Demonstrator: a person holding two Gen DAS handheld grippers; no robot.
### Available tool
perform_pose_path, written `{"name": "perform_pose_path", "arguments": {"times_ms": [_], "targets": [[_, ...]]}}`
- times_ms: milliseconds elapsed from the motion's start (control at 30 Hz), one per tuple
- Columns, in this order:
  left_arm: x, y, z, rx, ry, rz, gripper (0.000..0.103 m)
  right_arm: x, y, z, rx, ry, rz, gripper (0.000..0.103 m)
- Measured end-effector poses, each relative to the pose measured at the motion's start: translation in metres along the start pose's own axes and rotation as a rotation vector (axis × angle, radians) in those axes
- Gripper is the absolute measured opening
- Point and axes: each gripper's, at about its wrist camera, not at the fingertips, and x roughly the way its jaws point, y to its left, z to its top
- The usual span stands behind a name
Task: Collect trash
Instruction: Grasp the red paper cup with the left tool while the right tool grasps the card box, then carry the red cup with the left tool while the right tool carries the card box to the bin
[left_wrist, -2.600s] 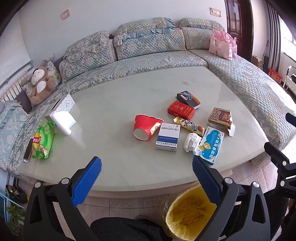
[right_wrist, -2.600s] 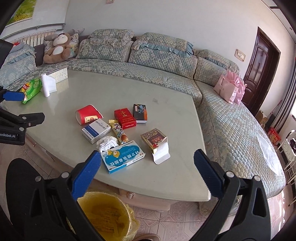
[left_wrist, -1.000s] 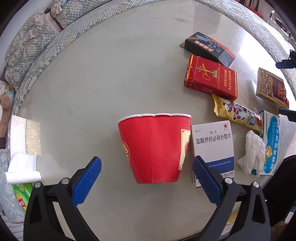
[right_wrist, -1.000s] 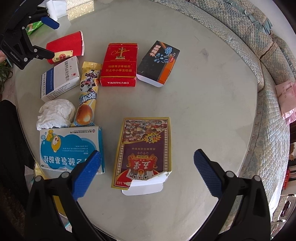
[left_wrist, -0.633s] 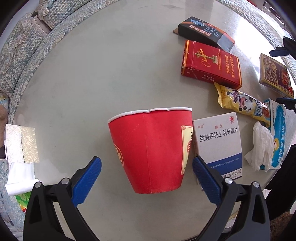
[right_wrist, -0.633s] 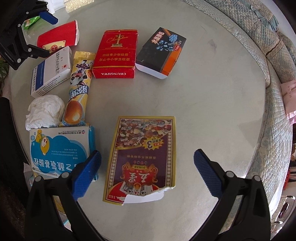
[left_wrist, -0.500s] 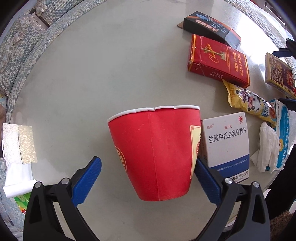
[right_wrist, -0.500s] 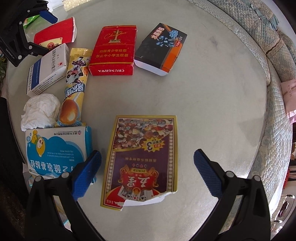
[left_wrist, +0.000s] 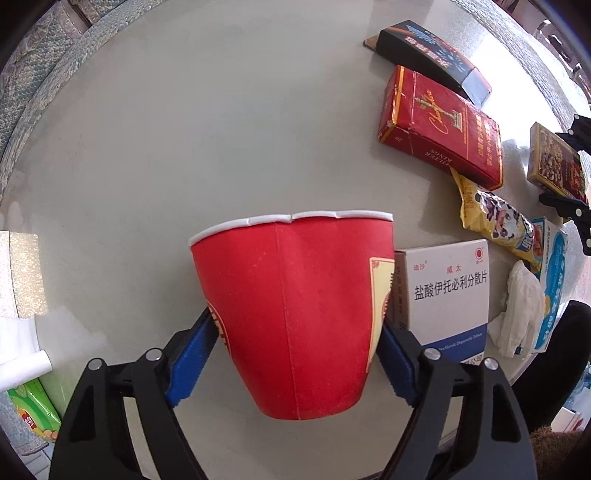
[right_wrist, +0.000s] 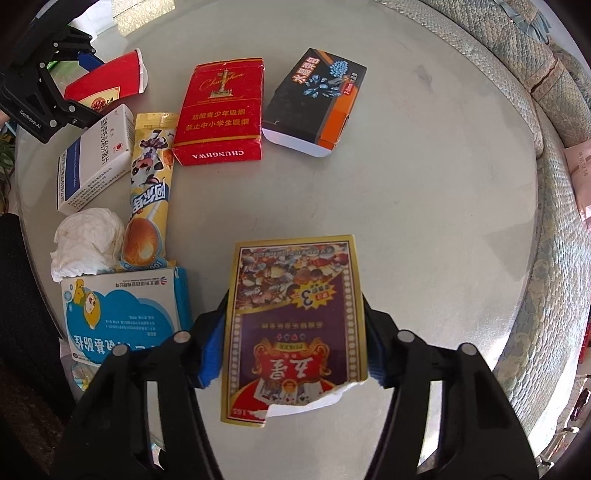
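Note:
A red paper cup (left_wrist: 288, 295) lies on its side on the pale round table (left_wrist: 184, 129), rim away from me. My left gripper (left_wrist: 297, 321) points down over it; its jaws are closing and both blue pads (left_wrist: 192, 362) touch the cup's sides. In the right wrist view a yellow-edged playing-card box (right_wrist: 291, 266) with a torn flap lies flat. The right gripper (right_wrist: 295, 332) straddles it, jaws closing, pads (right_wrist: 212, 350) against its long edges. The left gripper (right_wrist: 55, 85) and cup (right_wrist: 107, 85) also show far left there.
Between the two grips lie a white medicine box (left_wrist: 447, 295), crumpled tissue (right_wrist: 88, 240), yellow snack wrapper (right_wrist: 147, 192), blue medicine box (right_wrist: 122, 317), red cigarette pack (right_wrist: 221, 110) and black-orange box (right_wrist: 317, 96). A quilted sofa (right_wrist: 554, 258) curves round the table.
Both grippers sank closer to the table and their jaws narrowed from wide open. The left pads now touch the cup; the right pads now touch the card box.

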Motion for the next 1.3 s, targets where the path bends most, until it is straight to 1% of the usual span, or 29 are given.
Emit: {"name": "perform_pose_path", "arguments": {"times_ms": [133, 200, 267, 367, 467, 533, 633, 667, 800, 900, 1033, 1133, 1167, 1300], "targets": [[-0.001, -0.004, 0.0, -0.022, 0.004, 0.023, 0.075, 0.001, 0.003, 0.001, -0.006, -0.004, -0.039, 0.059], [-0.002, -0.004, -0.001, -0.035, -0.001, 0.032, 0.074, 0.001, 0.003, 0.001, -0.001, -0.011, -0.078, 0.059], [-0.004, -0.005, -0.002, -0.055, -0.013, 0.062, 0.074, 0.001, 0.0, 0.001, 0.014, -0.019, -0.101, 0.059], [-0.01, 0.002, -0.003, -0.095, -0.035, 0.057, 0.074, -0.006, -0.005, 0.002, 0.033, -0.036, -0.12, 0.059], [-0.019, 0.0, -0.004, -0.093, -0.055, 0.053, 0.074, -0.011, -0.008, 0.001, 0.05, -0.049, -0.134, 0.059], [-0.026, -0.003, -0.007, -0.092, -0.07, 0.074, 0.074, -0.015, -0.002, 0.002, 0.055, -0.056, -0.132, 0.059], [-0.035, -0.012, -0.01, -0.098, -0.085, 0.079, 0.074, -0.019, -0.001, 0.003, 0.07, -0.065, -0.135, 0.059], [-0.04, -0.015, -0.012, -0.104, -0.094, 0.081, 0.074, -0.024, 0.007, -0.005, 0.076, -0.072, -0.136, 0.059], [-0.063, -0.019, -0.03, -0.124, -0.139, 0.078, 0.074, -0.043, 0.019, -0.008, 0.081, -0.102, -0.137, 0.059], [-0.079, -0.031, -0.045, -0.143, -0.171, 0.085, 0.074, -0.064, 0.032, -0.011, 0.074, -0.139, -0.143, 0.059], [-0.102, -0.059, -0.071, -0.143, -0.225, 0.107, 0.074, -0.094, 0.054, -0.021, 0.073, -0.196, -0.146, 0.059], [-0.118, -0.076, -0.091, -0.141, -0.261, 0.111, 0.074, -0.115, 0.07, -0.032, 0.066, -0.23, -0.157, 0.059], [-0.123, -0.082, -0.097, -0.135, -0.271, 0.116, 0.074, -0.124, 0.083, -0.04, 0.066, -0.242, -0.162, 0.059], [-0.139, -0.105, -0.126, -0.124, -0.301, 0.121, 0.074, -0.148, 0.106, -0.06, 0.065, -0.279, -0.164, 0.059]]}}
